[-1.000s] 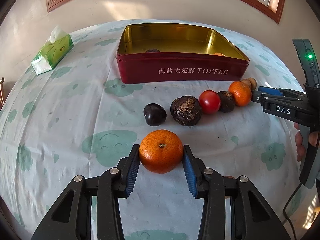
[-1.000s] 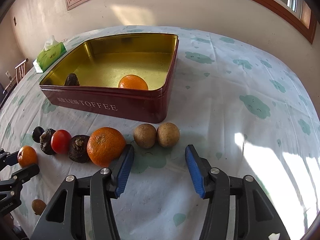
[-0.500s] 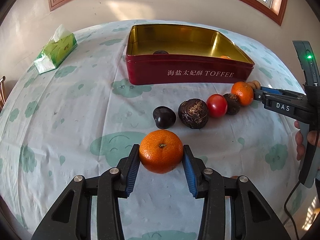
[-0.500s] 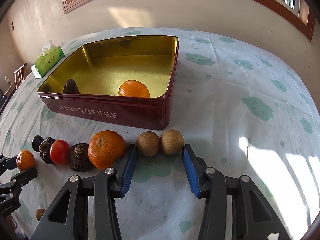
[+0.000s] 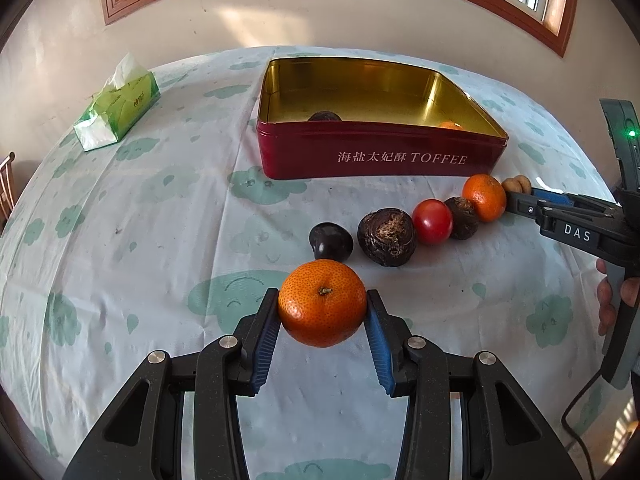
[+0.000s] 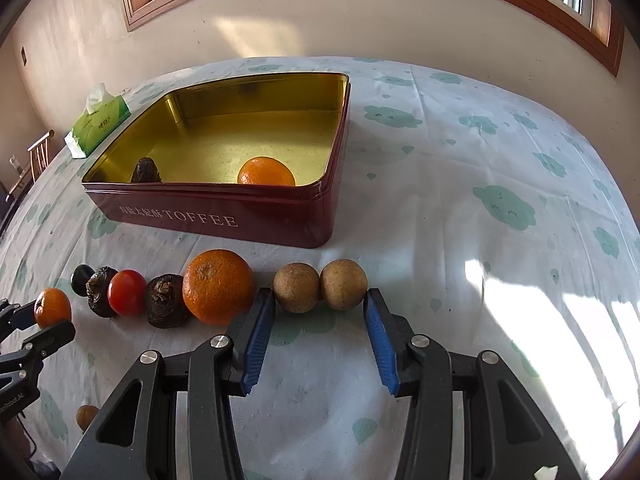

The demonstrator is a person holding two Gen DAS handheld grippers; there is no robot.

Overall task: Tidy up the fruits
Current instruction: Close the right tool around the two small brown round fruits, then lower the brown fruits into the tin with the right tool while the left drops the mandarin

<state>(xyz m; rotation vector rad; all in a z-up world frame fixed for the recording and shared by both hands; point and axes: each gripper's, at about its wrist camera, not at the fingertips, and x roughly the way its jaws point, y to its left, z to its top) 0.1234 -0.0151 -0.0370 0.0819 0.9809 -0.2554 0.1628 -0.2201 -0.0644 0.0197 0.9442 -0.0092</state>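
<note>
Mandarin (image 5: 322,309) pinched between left jaws, brown fruits (image 6: 320,287) between right jaws

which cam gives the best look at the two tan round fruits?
Right wrist. The two tan fruits sit side by side, fully visible, just ahead of the right gripper and between its fingers. In the left wrist view they are only a sliver at the right, mostly hidden behind the right gripper's fingers.
</note>
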